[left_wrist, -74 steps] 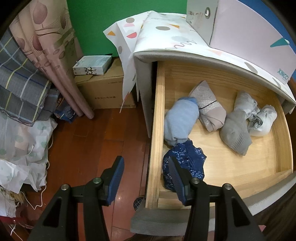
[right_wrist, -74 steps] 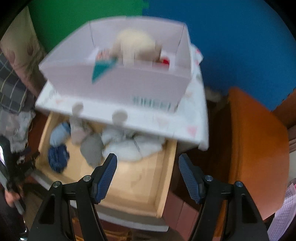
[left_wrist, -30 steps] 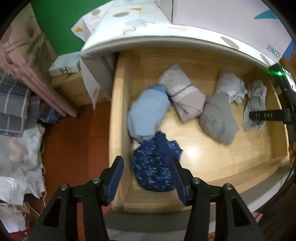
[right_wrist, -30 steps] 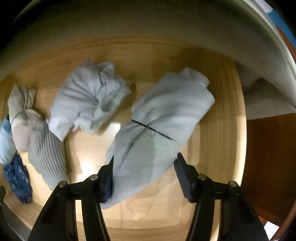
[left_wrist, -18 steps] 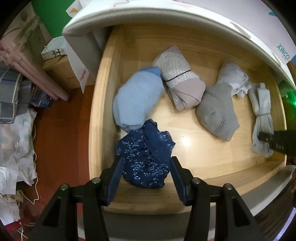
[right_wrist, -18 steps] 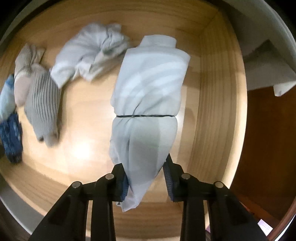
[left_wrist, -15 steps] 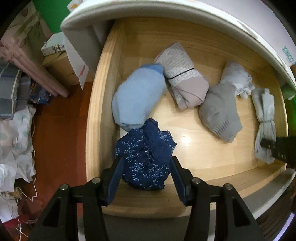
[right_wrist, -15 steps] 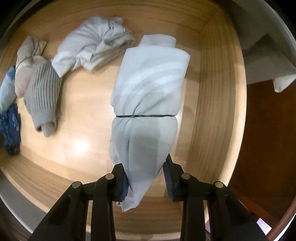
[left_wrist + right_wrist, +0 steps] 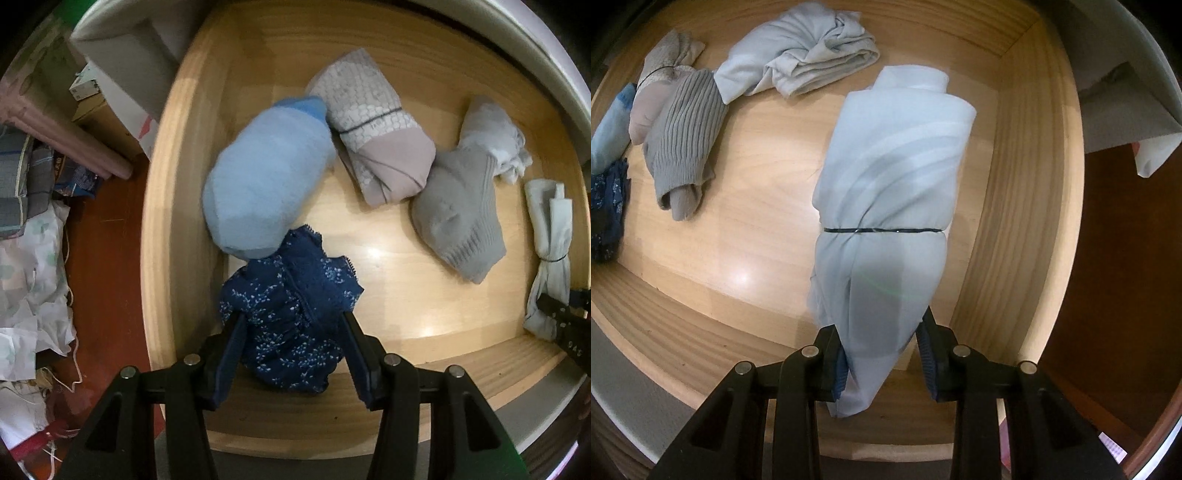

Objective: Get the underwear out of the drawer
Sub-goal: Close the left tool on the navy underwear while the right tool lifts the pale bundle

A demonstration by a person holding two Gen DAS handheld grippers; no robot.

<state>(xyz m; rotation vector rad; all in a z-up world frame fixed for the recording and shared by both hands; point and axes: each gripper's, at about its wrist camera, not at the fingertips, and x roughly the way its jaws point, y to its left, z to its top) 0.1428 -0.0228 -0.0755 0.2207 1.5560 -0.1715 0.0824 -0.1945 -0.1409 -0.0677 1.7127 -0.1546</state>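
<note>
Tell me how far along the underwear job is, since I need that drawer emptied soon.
Done: the drawer is open; nothing looks out yet. In hand: the right gripper pinches the pale banded roll; the left gripper straddles the navy floral piece, open. Left: lifting both, plus four more bundles.

Your left gripper is matte black, its two arms splayed like an A, with round silver screws and ribbed dark-blue fingers. Your right gripper looks the same; its white lettering is probably a brand mark.
</note>
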